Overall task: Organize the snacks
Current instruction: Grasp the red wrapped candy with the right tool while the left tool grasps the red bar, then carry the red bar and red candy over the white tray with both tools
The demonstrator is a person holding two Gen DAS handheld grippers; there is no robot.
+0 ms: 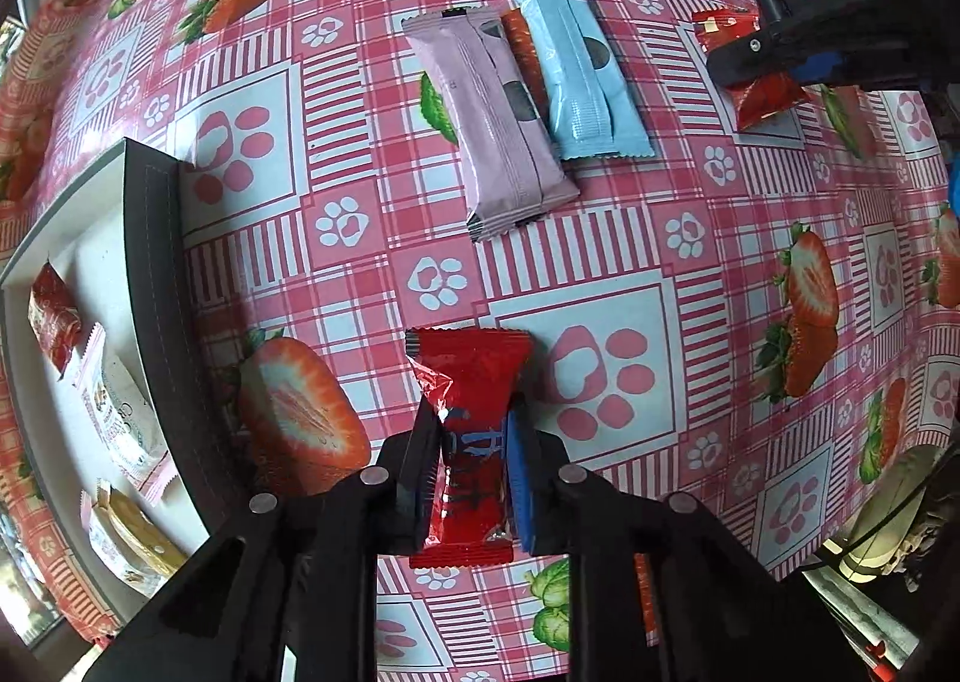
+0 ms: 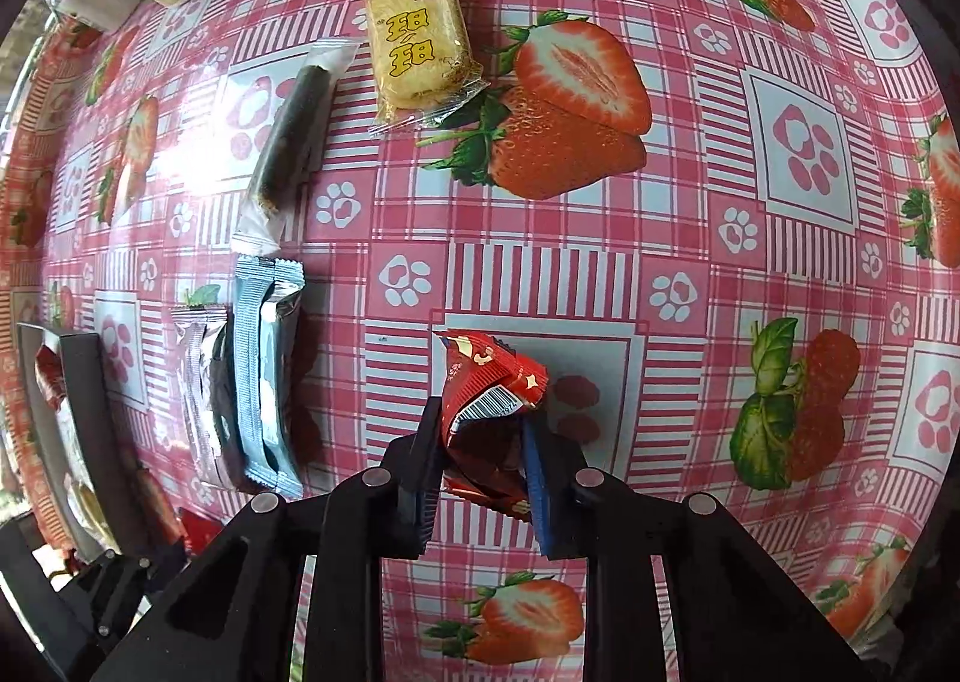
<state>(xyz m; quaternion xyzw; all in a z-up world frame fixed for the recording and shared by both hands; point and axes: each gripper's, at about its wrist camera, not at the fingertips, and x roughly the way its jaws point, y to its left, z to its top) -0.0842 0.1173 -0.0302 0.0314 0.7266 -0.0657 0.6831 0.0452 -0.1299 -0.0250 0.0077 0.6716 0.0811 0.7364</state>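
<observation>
In the left wrist view, the pink checked tablecloth with strawberries (image 1: 690,238) has lots of bare room in the middle. A white box with a dark wall (image 1: 150,238) sits at the left edge, with a few snacks inside. A long pink snack pack (image 1: 492,124) and a long blue snack pack (image 1: 576,70) lie side by side farther ahead. The left gripper (image 1: 471,466) is clamped on a shiny red snack pack (image 1: 471,418), which sticks out past the fingers.

In the right wrist view, bare cloth lies ahead and to the right. A yellow cracker pack (image 2: 420,40) and a dark stick snack in a clear wrapper (image 2: 294,136) lie far ahead. The right gripper (image 2: 480,460) is clamped on a crumpled red wrapper with a barcode (image 2: 489,394).
</observation>
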